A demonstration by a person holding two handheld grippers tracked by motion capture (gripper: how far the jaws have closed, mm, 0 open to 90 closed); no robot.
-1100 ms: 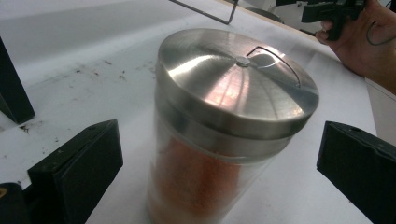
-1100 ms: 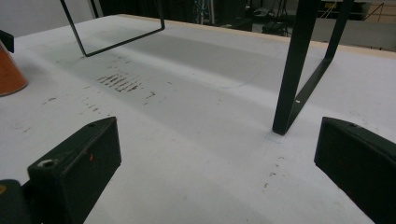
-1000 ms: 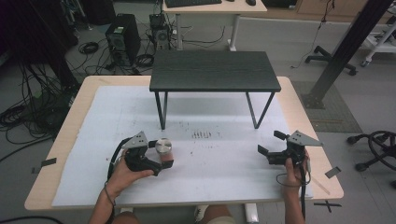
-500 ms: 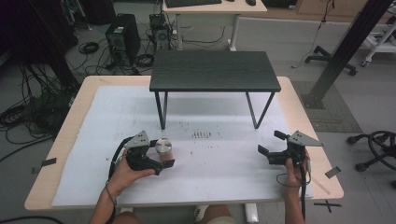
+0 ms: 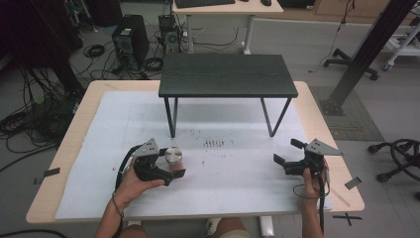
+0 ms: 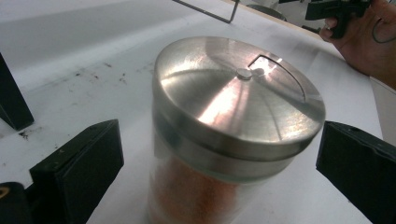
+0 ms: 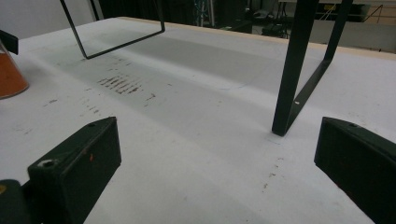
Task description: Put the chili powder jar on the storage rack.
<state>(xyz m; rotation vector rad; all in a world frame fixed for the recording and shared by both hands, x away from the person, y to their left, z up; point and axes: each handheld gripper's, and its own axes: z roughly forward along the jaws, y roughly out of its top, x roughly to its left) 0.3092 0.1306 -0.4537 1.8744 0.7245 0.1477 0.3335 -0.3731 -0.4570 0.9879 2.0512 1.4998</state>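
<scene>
A clear jar [image 5: 174, 154] with a brushed metal lid and orange powder inside stands on the white sheet at the front left. My left gripper [image 5: 171, 161] is open, with a jaw on either side of the jar. In the left gripper view the jar [image 6: 233, 121] sits between the jaws of that gripper [image 6: 219, 140], with a gap on each side. My right gripper [image 5: 288, 151] is open near the table's right edge and holds nothing. In its own view the right gripper [image 7: 219, 149] faces bare sheet, and the jar [image 7: 10, 74] shows at the far left edge.
A small black table [image 5: 228, 74] on thin metal legs stands at the back middle; one leg [image 7: 299, 65] rises just ahead of the right gripper. A white sheet [image 5: 237, 198] covers the wooden table, with dark smudges [image 5: 218, 144] at its middle.
</scene>
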